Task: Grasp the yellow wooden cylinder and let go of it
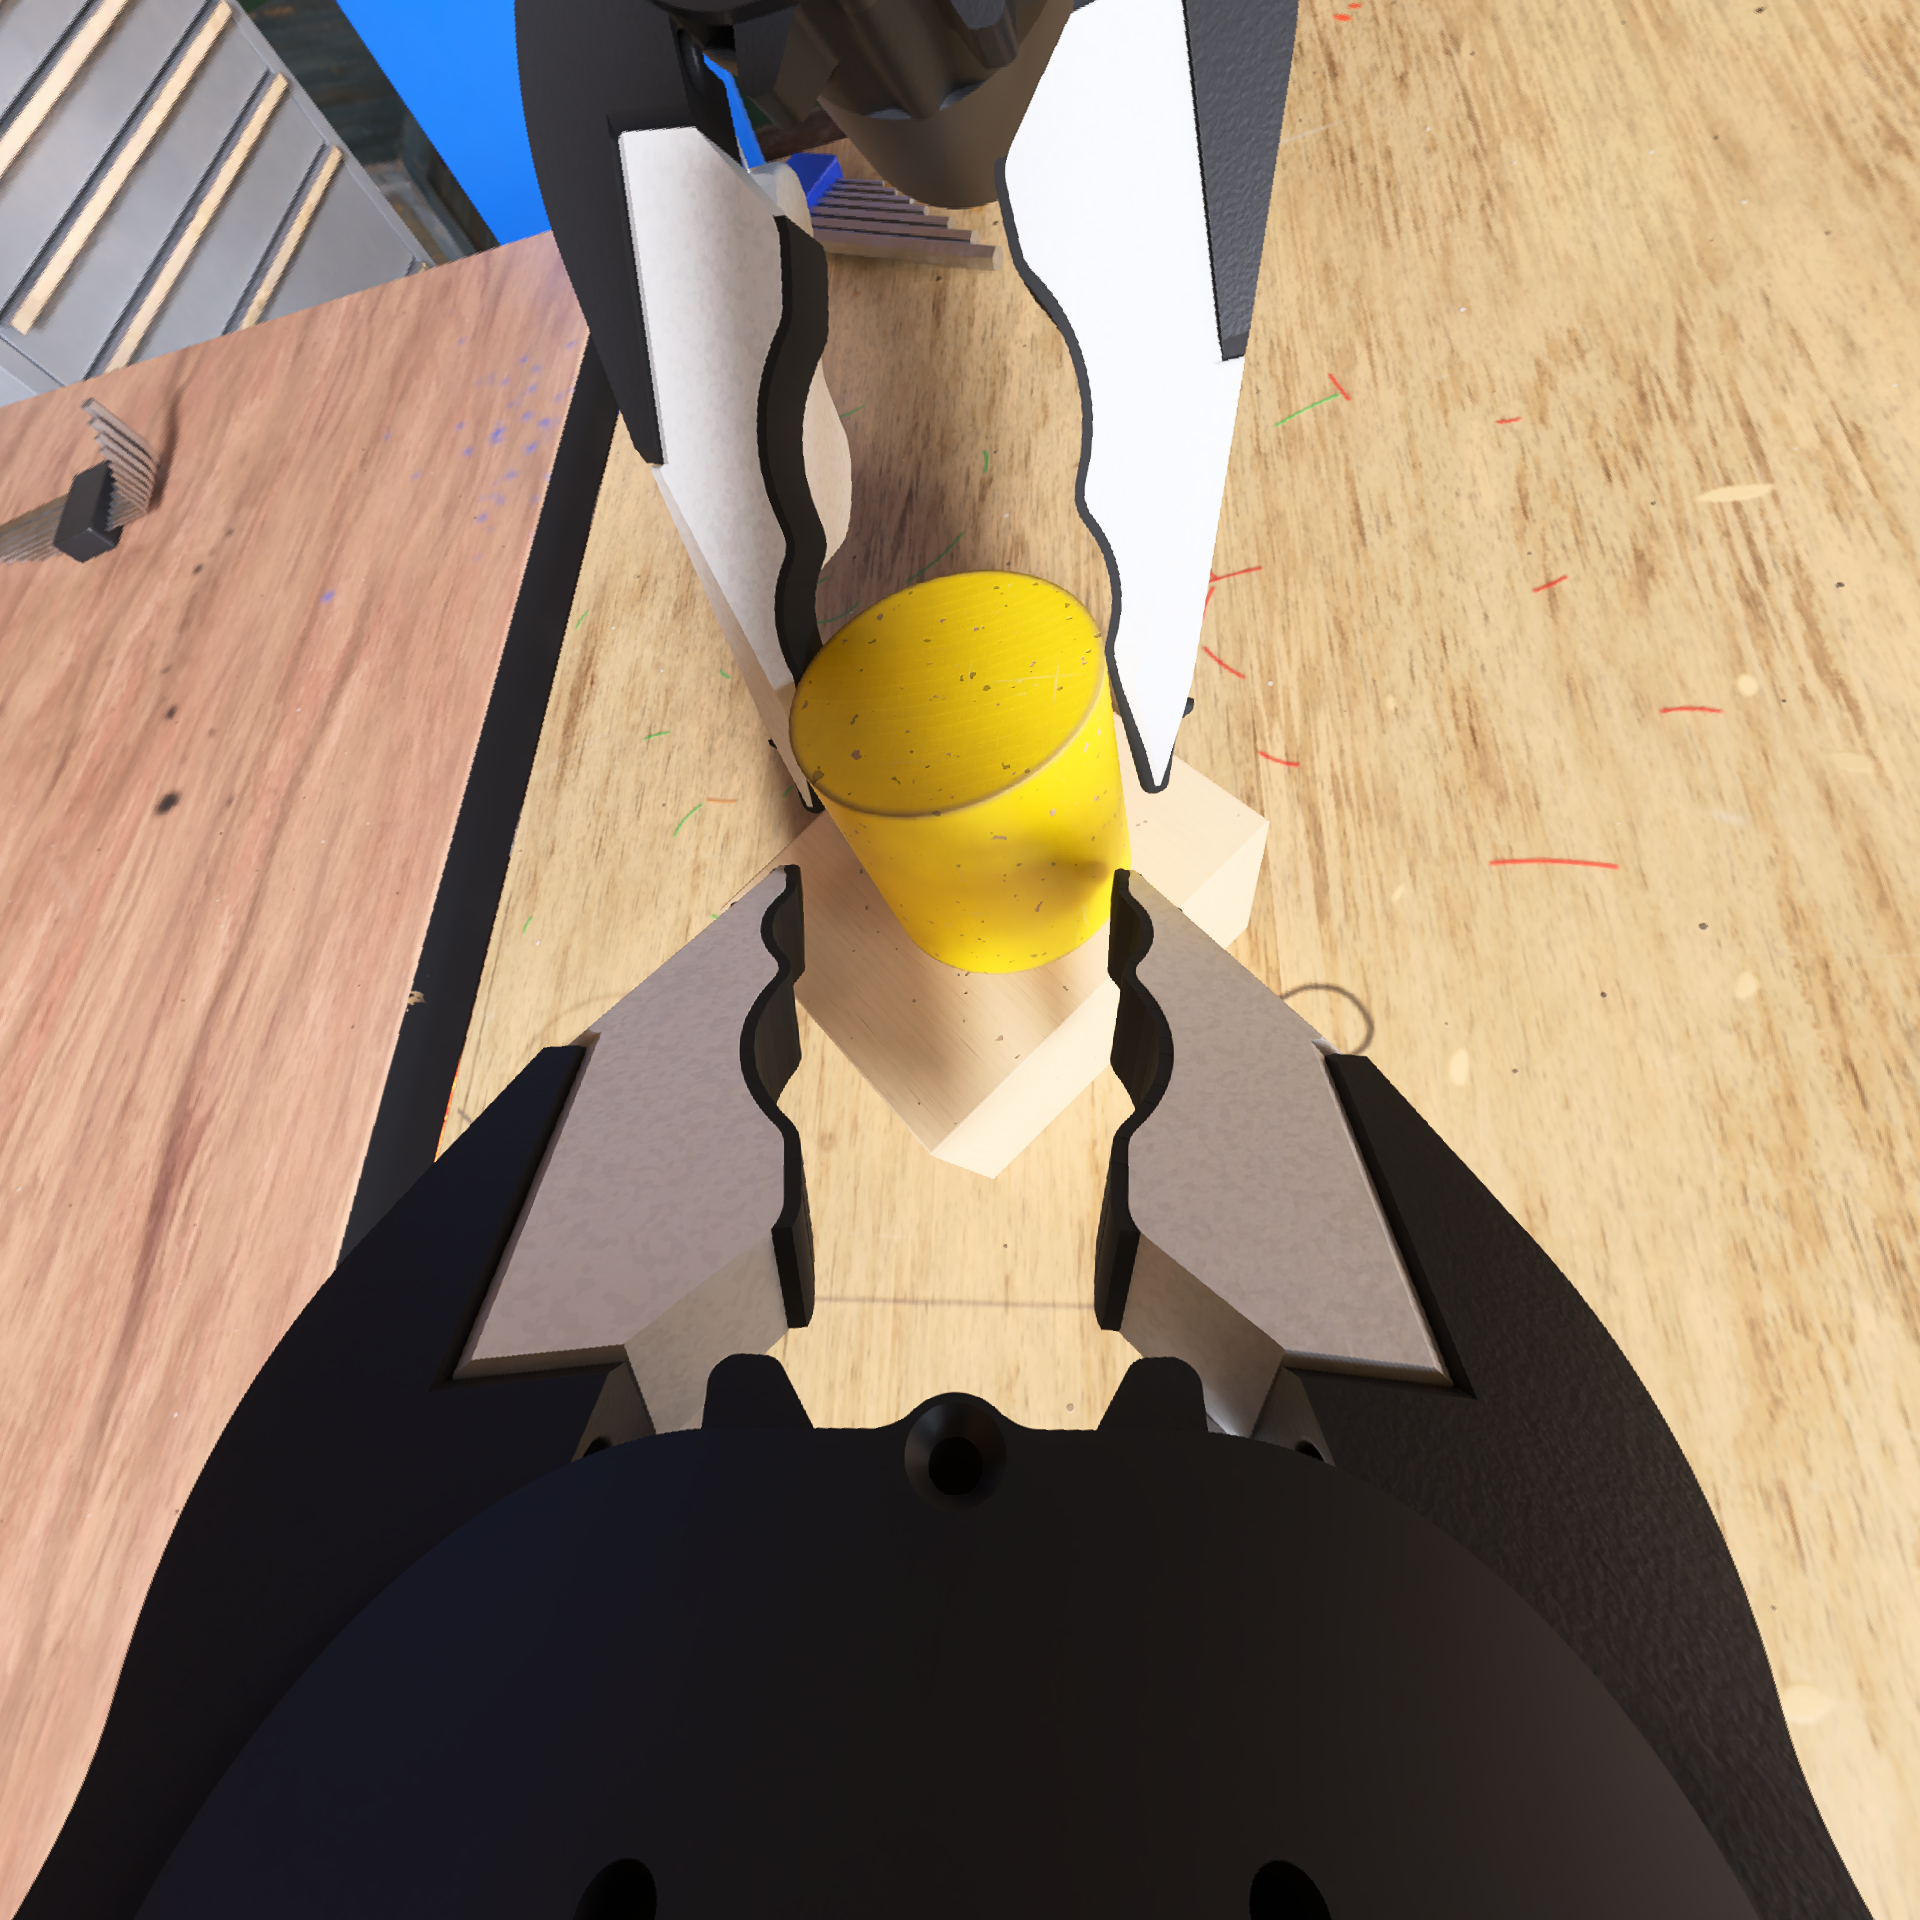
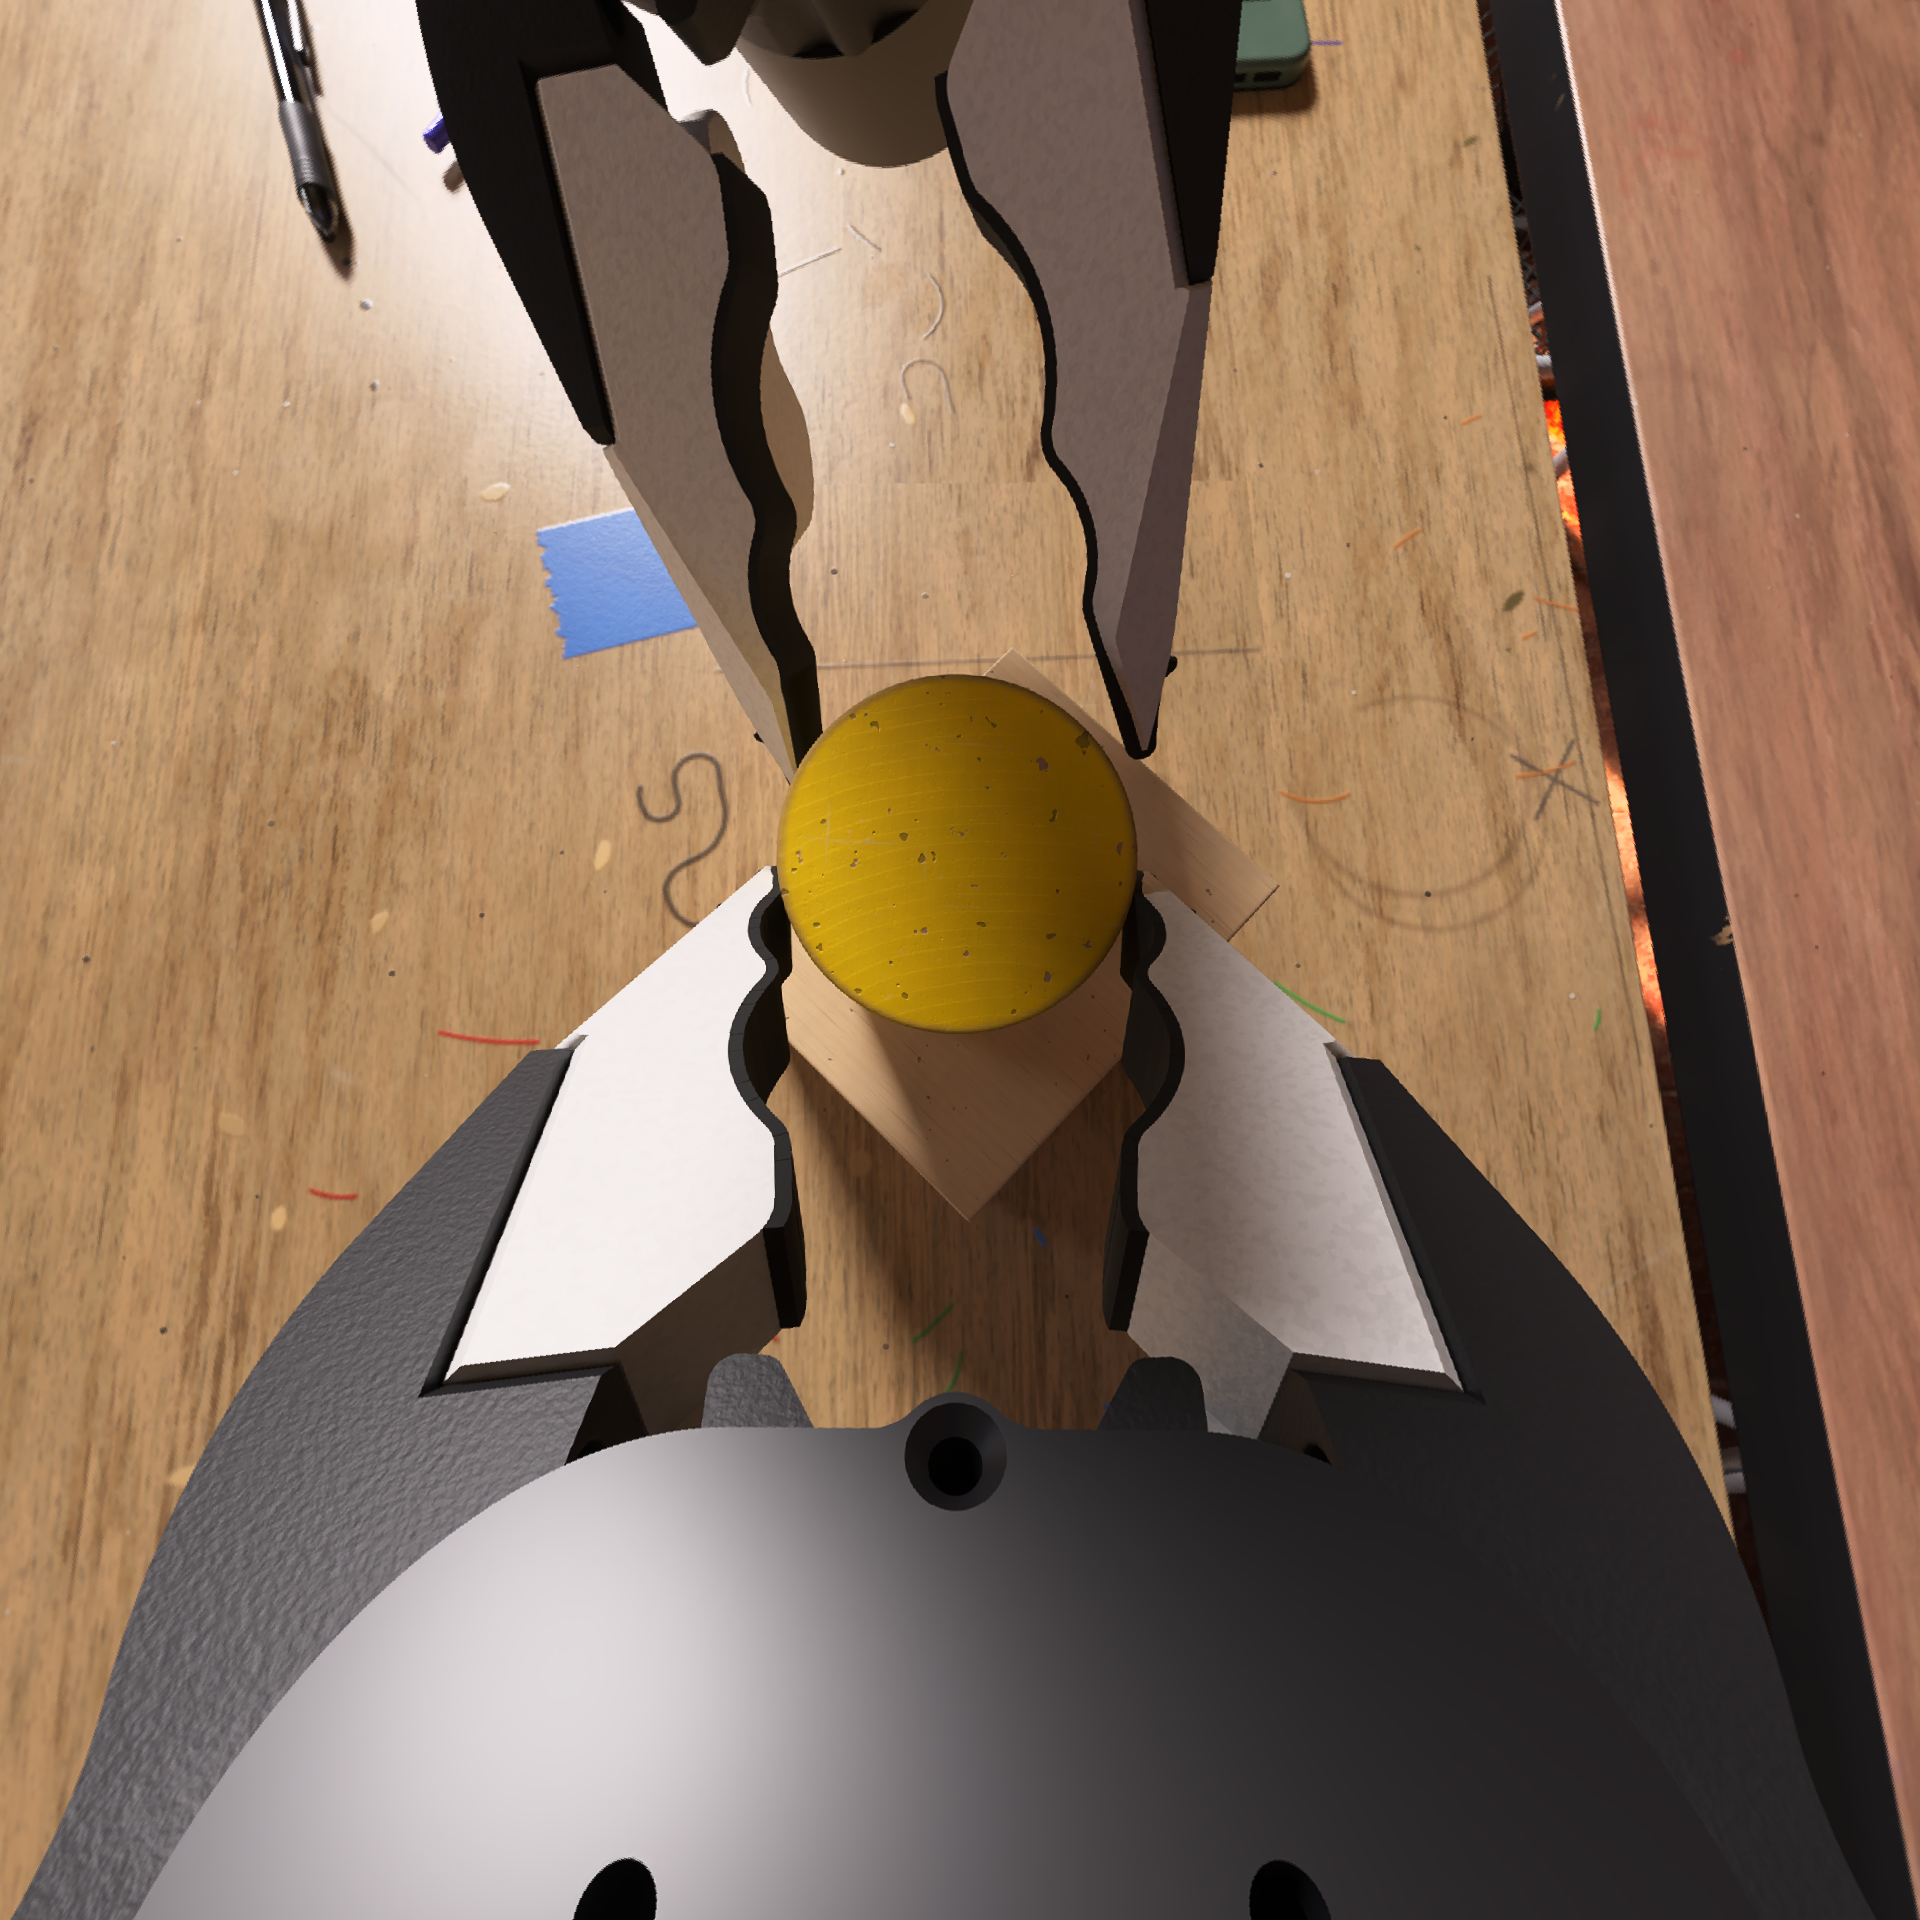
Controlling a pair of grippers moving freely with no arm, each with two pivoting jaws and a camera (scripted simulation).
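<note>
The yellow wooden cylinder [image 1: 966,727] stands upright on a pale wooden block [image 1: 935,1060] on the light workbench. My left gripper [image 1: 956,883] is open, its fingertips at the cylinder's near side, the right one touching and the left one apart. My right gripper [image 1: 977,784] comes from the opposite side. In the right wrist view the cylinder [image 2: 956,852] shows from above on the block [image 2: 966,1132]. My right gripper [image 2: 956,883] is open and straddles it, tips close beside its sides. The left gripper [image 2: 966,758] reaches in from the far side.
A reddish second table [image 1: 260,727] adjoins across a dark gap [image 1: 499,831] and also shows in the right wrist view [image 2: 1787,520]. Hex key sets [image 1: 94,488] [image 1: 894,223], blue tape [image 2: 608,582], a pen [image 2: 307,145] and a green object [image 2: 1273,42] lie around.
</note>
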